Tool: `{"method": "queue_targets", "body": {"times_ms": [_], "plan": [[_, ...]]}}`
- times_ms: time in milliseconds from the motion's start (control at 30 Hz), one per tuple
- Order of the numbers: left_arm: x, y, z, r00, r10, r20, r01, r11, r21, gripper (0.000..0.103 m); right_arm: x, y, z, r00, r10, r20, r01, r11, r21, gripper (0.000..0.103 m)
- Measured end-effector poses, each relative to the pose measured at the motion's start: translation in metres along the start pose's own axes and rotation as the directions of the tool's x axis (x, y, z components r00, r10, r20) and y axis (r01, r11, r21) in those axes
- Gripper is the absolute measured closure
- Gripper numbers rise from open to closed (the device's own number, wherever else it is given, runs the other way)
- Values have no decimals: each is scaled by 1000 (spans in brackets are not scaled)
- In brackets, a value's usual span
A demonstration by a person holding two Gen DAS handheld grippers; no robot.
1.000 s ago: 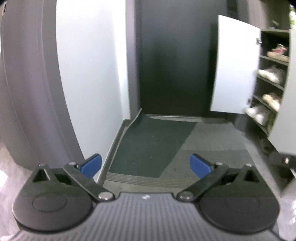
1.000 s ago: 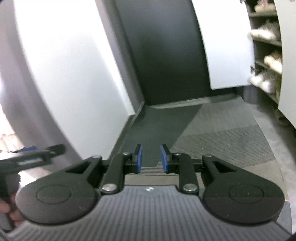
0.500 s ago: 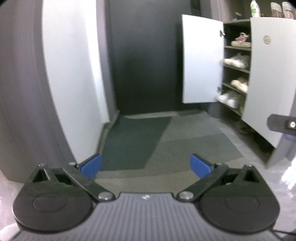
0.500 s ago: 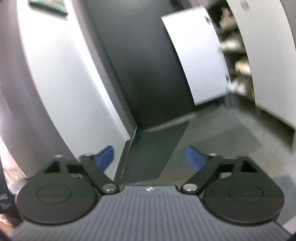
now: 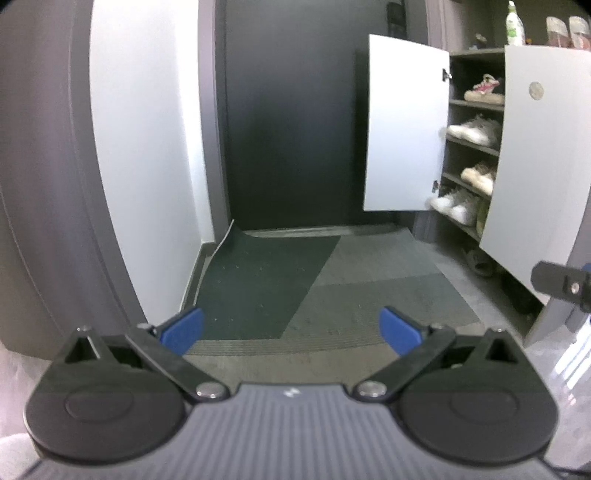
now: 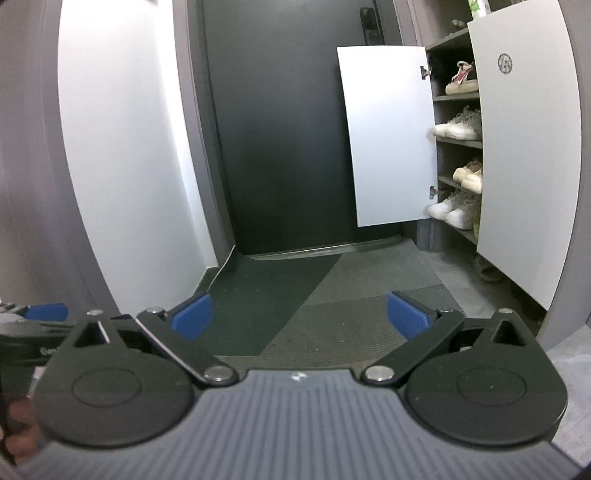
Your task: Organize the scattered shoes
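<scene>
An open shoe cabinet [image 5: 474, 105] [image 6: 458, 142] stands on the right, its shelves holding pairs of pale shoes [image 5: 474, 131] [image 6: 460, 127] and a pink-laced one on top [image 5: 484, 90] [image 6: 461, 79]. A dark sandal [image 5: 480, 262] [image 6: 489, 271] lies on the floor under the near cabinet door. My left gripper [image 5: 291, 328] is open and empty, above the mat. My right gripper [image 6: 299, 317] is open wide and empty too. Part of the right gripper [image 5: 561, 282] shows at the left wrist view's right edge. The left gripper [image 6: 44, 314] shows at the right wrist view's left edge.
A dark entrance door [image 5: 291, 122] [image 6: 280, 129] closes the far end. A dark green and grey mat [image 5: 314, 284] [image 6: 325, 295] covers the floor. Two white cabinet doors [image 5: 404, 125] [image 6: 388, 136] hang open. A white wall [image 5: 144, 147] bounds the left side. Bottles [image 5: 513, 22] stand on the cabinet.
My right gripper went from nearly shut to wide open. Both views swung right, bringing the shoe cabinet further into view, then steadied.
</scene>
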State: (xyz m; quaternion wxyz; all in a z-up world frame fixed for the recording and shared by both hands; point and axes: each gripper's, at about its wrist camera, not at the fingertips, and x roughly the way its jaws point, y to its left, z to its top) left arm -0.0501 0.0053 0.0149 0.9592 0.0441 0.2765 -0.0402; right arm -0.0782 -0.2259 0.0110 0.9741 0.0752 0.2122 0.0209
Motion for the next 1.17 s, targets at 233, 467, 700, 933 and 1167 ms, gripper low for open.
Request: {"method": "queue_targets", "body": {"times_ms": [233,467,700,933,1167], "plan": [[4,2,2,1000,3,-19,-4,1000,-22,0,1,3,0,1000,-5,-7,5,1000,-3,0],[5,0,-1,1000,4,-21,-4,1000,-4,0,-2,4,-1,1000,5,1,-5,1000,-8,0],[6,-6,-5,999,25,-26,-25,1000,5,0,-8,-1,-2,1000,5,15,-5,1000,13,0],[-1,-18,-9,998,54,27,-56,997,62,0,-8,-6,-3,1000,21,10,-21,999,32,0],[-3,-23,-10,1000,1,13,-2,998,57,0,-8,-11,-2,1000,22,16,-23,998,62,0]]}}
